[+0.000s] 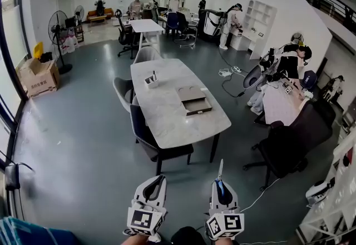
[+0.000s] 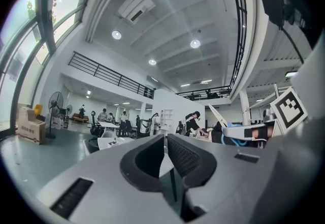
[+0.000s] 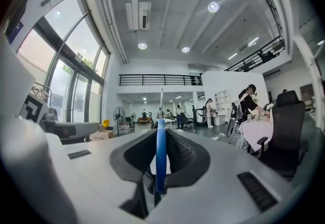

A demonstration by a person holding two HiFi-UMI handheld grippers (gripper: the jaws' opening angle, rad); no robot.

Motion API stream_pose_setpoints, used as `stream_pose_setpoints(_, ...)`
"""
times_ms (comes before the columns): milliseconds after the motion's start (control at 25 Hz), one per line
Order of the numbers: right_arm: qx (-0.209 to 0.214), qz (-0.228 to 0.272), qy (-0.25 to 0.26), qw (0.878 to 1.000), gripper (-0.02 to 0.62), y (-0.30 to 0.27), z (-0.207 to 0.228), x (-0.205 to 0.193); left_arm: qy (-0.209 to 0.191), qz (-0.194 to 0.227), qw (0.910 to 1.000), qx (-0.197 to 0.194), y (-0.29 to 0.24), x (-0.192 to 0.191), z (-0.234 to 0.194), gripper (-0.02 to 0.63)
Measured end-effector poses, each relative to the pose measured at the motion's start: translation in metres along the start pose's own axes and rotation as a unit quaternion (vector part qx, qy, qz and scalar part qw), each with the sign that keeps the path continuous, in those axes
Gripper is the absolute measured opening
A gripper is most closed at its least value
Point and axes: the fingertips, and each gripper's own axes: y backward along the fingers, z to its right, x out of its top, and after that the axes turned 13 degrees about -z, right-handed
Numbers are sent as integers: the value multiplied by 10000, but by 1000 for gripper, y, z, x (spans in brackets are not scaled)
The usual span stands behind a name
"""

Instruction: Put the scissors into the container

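Observation:
My right gripper point(image 1: 221, 184) is low in the head view, shut on the scissors point(image 1: 220, 171). Their blue handle point(image 3: 160, 159) is pinched between the pads and the thin blade point(image 3: 162, 102) points up and forward. The same scissors point(image 2: 237, 130) show at the right of the left gripper view. My left gripper point(image 1: 160, 179) hangs beside it at the same height, shut with nothing in it point(image 2: 165, 139). The container point(image 1: 151, 80), a small white holder with dark items in it, stands on the far left part of the white marble table point(image 1: 167, 116), well ahead of both grippers.
A brown box with an open drawer point(image 1: 194, 100) lies mid-table. Chairs point(image 1: 149, 141) line the table's left side, and a black office chair point(image 1: 289, 146) stands at right. A fan point(image 1: 58, 27) and cardboard boxes point(image 1: 39, 76) are at left, with several people at the back.

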Motion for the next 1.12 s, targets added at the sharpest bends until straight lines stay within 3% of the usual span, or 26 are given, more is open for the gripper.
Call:
stream_pose_setpoints(240, 28, -49, -68, 10000, 43, -21, -10, -3, -6, -57, 10000, -24, -9, -4, -21, 32)
stream_pose_setpoints(480, 61, -48, -42, 10000, 43, -59, 8, 5, -12, -82, 10000, 12, -50, 0, -34, 32)
stream_pose_setpoints(1120, 150, -85, -6, 9999, 43, -217, 115, 48, 32, -114, 9998, 187, -236, 37, -64, 32)
